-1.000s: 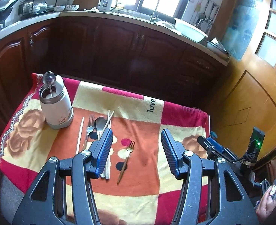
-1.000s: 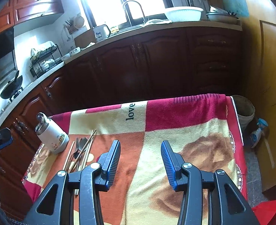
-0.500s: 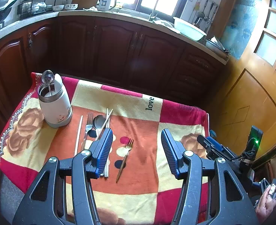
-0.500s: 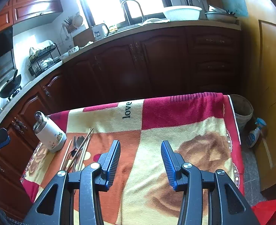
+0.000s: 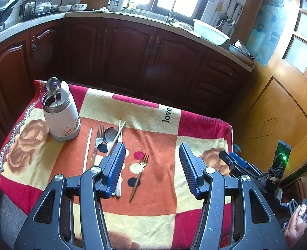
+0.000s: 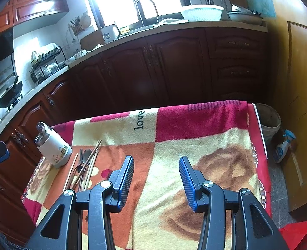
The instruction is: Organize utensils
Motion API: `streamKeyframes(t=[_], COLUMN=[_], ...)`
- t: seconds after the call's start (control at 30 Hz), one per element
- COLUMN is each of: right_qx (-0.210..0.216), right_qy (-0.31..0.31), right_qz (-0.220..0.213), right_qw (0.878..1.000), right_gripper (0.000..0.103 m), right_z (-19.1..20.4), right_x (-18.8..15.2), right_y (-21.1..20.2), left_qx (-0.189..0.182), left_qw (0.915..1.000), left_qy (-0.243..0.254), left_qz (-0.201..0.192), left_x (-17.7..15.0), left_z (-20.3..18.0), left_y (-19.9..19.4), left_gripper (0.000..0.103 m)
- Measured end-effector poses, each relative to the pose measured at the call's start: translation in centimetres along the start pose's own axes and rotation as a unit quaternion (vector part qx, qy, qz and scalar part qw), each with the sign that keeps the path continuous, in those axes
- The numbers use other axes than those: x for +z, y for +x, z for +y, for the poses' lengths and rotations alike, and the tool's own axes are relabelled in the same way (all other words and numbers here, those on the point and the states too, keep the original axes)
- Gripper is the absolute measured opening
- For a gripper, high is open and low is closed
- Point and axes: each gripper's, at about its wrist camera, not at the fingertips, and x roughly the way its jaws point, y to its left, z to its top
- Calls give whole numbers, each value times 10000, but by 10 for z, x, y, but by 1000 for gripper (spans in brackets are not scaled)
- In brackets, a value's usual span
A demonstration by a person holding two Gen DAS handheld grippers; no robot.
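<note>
**Both claws hold off, cutlery waiting**

Nothing on the desk has shifted since a second ago, and both claws sit where they were, so no utensil has been picked yet.

Left wrist view: the left claw (image 5: 152,162) gapes wide, nothing between its jaws. Below it on the blanket (image 5: 153,112) lies a small fork (image 5: 140,171), alone. To its left sits the cluster: a chopstick (image 5: 87,150), a silver fork (image 5: 97,143), a spoon (image 5: 109,134) and crossed chopsticks. The cup (image 5: 60,116) stands upright at the far left, already holding a ladle (image 5: 53,86).

Right wrist view: the right claw (image 6: 156,176) is open too, empty, over bare blanket well right of the cutlery. I'd say the sorting is barely begun; the small fork looks the likeliest next grab.
</note>
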Motion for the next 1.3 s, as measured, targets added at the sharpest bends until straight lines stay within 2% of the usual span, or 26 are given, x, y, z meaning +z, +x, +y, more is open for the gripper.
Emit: streamKeyframes(t=[0.9,1.3], right_qx=[-75,-187], right_qy=[-191,-341], right_qz=[-40,91], right_qw=[9998,9992], right_gripper=[43,43], right_z=[16,35], right_x=[0,0], right_y=[-9,1], left_qx=[-84,-200], left_qw=[9998,9993], left_qy=[-128,-308], left_qz=[-124,-75], left_x=[-2,-2], left_z=[11,38], left_y=[-13,-6], left_gripper=[53,54])
